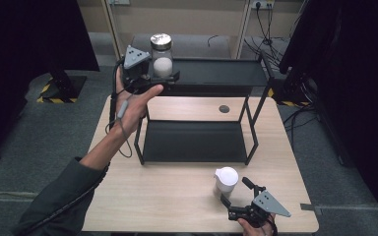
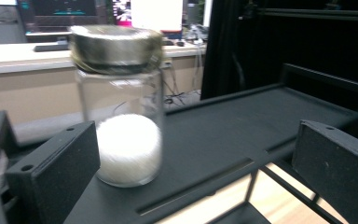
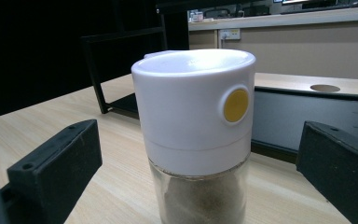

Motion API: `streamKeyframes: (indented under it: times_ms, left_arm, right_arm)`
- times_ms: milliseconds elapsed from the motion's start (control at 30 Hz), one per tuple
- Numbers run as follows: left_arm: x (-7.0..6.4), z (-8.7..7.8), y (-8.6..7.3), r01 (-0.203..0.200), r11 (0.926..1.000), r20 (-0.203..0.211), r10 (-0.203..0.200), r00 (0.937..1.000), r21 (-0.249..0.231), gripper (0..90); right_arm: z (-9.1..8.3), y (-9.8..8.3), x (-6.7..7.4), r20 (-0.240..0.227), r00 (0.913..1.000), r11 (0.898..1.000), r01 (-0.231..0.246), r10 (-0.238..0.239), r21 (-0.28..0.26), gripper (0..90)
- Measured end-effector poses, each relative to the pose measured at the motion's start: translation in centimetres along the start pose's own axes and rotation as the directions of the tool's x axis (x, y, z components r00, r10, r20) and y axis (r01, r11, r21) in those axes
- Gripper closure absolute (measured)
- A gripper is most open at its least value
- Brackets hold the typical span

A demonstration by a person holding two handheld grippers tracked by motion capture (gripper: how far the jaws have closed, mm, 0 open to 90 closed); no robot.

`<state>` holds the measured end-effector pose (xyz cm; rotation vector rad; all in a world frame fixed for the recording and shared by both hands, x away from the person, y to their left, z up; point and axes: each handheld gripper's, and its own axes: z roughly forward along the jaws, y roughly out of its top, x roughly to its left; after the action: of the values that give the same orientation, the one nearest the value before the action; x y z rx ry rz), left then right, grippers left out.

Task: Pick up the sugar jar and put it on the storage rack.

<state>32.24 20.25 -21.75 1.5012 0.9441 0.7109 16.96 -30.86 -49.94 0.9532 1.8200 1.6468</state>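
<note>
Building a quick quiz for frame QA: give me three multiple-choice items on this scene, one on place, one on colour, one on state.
1. Where does the jar stand?
A. top shelf of the rack
B. table
C. lower shelf

2. What colour is the dot on the shaker cap?
A. red
B. yellow
C. blue

3. How are the left hand-held gripper jaws?
A. shut on the jar
B. shut on nothing
C. open, jar free between them

Answers: 1 A, the jar sits on the rack's top shelf at its left end. 2 B, a round yellow dot shows on the white cap. 3 C, both jaws stand wide apart, with a gap on the right side of the jar.
</note>
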Motion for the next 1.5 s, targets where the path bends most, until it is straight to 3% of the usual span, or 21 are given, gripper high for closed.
streamKeyframes:
  times_ms: [533,900,1000,1233,1500]
  left_arm:
    - [-0.1,-2.8,-5.4,0.014,0.9995,0.096,-0.011,0.9954,-0.028,0.1]
    - [0.4,-3.9,-10.5,0.041,0.9992,0.168,-0.040,0.9850,-0.002,0.0]
    - [0.2,-4.2,-11.9,0.026,0.9996,0.168,-0.023,0.9855,-0.014,0.2]
    - [0.2,-4.8,-14.9,0.074,0.9973,0.218,-0.073,0.9732,0.007,0.0]
    - [-0.6,-5.1,-17.7,0.040,0.9991,0.229,-0.035,0.9729,-0.015,0.1]
  right_arm:
    - [0.1,0.0,0.0,-0.003,1.0000,1.000,0.001,-0.001,0.002,0.4]
    - [0.1,0.0,0.0,-0.002,1.0000,1.000,0.002,-0.002,0.002,0.4]
    - [0.0,0.0,0.0,-0.001,1.0000,1.000,0.001,-0.001,0.002,0.4]
    - [0.1,0.0,0.0,-0.003,1.0000,1.000,0.000,0.000,0.004,0.4]
    - [0.1,0.0,0.0,-0.003,1.0000,1.000,0.001,-0.001,0.003,0.4]
